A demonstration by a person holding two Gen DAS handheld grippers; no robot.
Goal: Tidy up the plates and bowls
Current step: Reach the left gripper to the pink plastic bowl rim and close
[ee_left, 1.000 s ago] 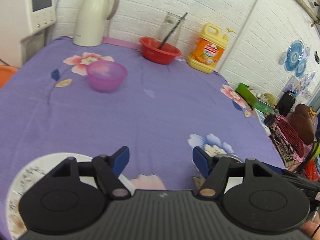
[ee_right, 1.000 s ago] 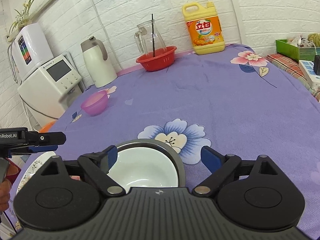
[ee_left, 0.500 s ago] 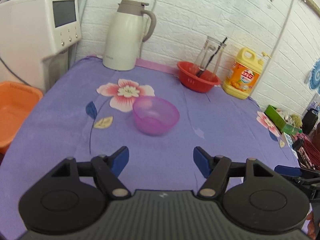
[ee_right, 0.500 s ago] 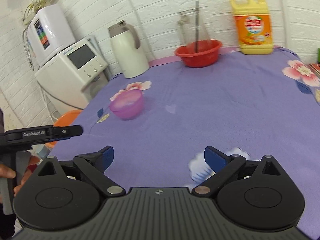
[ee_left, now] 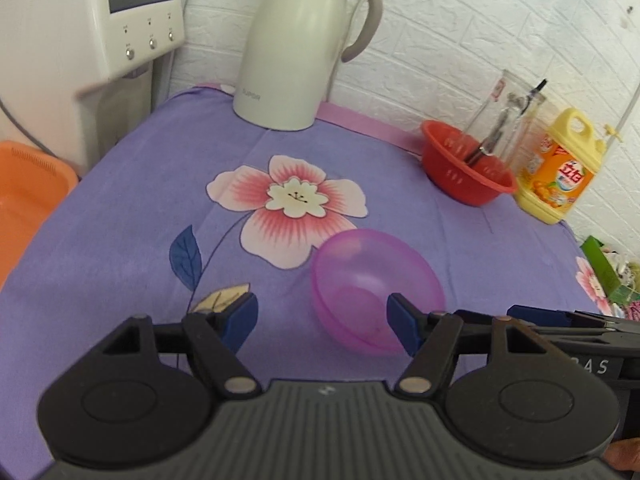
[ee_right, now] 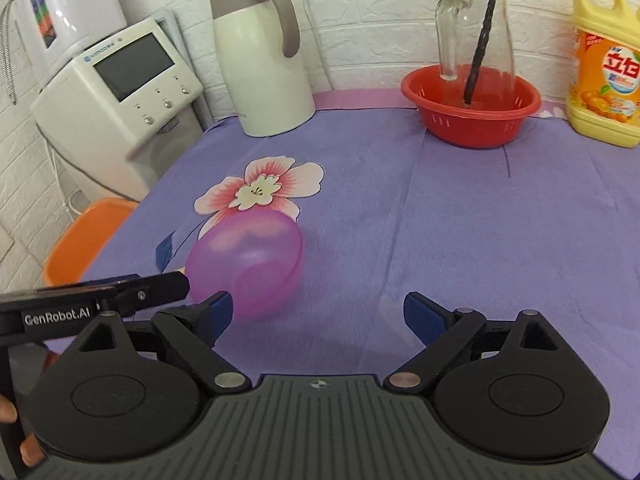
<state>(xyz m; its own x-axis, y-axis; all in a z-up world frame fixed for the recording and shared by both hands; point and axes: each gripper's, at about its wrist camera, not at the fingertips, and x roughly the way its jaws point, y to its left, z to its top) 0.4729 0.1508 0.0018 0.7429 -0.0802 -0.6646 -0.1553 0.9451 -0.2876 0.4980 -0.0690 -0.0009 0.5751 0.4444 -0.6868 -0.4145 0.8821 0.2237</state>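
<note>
Left gripper (ee_left: 322,316): fingers (ee_left: 242,314) set wide apart, nothing held between them. The purple bowl (ee_left: 376,292) is seen just ahead, offset toward the right finger, whose tip overlaps the near rim in the picture; contact cannot be confirmed.

Right gripper (ee_right: 318,312): fingers (ee_right: 424,316) also spread wide and empty. From this view the purple bowl (ee_right: 246,262) lies ahead and left, level with the left finger, with the left gripper's arm alongside it.

Bowl resting upright on the counter (ee_left: 120,200), on the purple floral cloth, beside the printed pink flower (ee_left: 288,204), well apart from the red basket (ee_left: 466,172) and the white thermos jug (ee_left: 296,48).

Step judged: approach to grasp the bowl. For a good pickup, one finger should be placed inside the rim and one outside, the near wall pinched squarely. Thin, light plastic is expected to slide or tip if nudged, so closure should be made only once the rim is straddled. Only one gripper is needed; the other should be kept clear to avoid collision.
</note>
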